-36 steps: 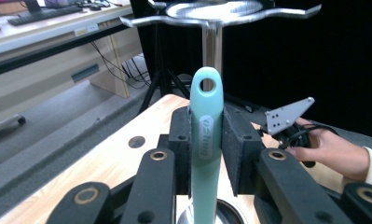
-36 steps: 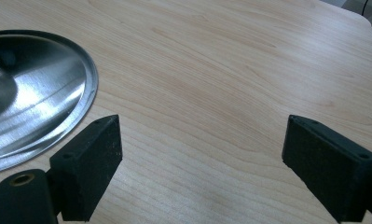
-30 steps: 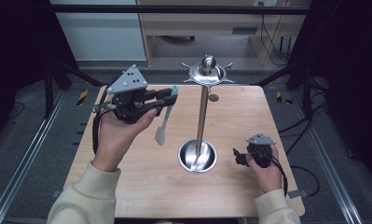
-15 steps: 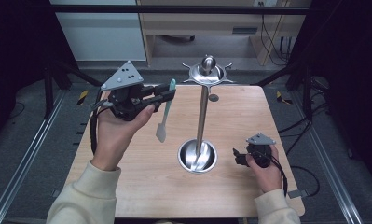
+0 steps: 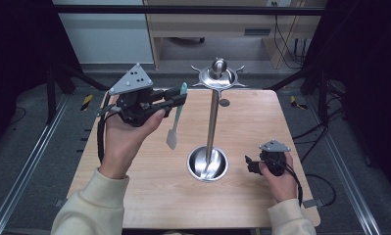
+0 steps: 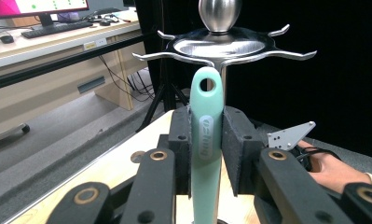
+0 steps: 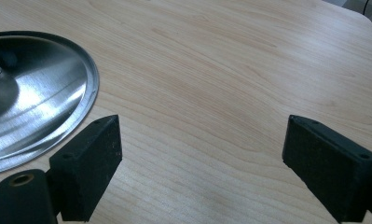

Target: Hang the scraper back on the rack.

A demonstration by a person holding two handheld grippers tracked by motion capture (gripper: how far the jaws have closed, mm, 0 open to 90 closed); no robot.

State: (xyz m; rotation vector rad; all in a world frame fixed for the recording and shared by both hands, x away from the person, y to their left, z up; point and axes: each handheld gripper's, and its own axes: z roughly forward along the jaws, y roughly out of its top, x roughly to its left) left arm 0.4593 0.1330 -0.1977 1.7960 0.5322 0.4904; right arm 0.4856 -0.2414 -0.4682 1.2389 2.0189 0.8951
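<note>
1. While the high view looks down on the table [image 5: 134, 196], the left gripper [image 5: 176, 100] holds a mint-green spatula [image 5: 176, 117] aloft at about 9 o'clock from the steel rack's [image 5: 213, 117] post, handle up and pale blade hanging. The rack's hooked crown [image 5: 217, 76] sits at 1 o'clock from the handle tip and apart from it; a bump on the thin post could rock the whole stand on its dish base [image 5: 207, 164].
2. Along the left gripper view, both pads are clamped on the spatula handle [image 6: 206, 140] below its hanging hole [image 6: 207, 85], with a hook arm [image 6: 151, 57] at 11 o'clock beyond. If the hole meets the hook off-centre, the handle may twist in the pads or slip (the grip is narrow).
3. Through the right gripper view, the right gripper [image 7: 197, 154] rests low with its jaws wide apart and nothing between them, the dish base [image 7: 44, 93] at 10 o'clock; too idle to steady a tipping rack.
</note>
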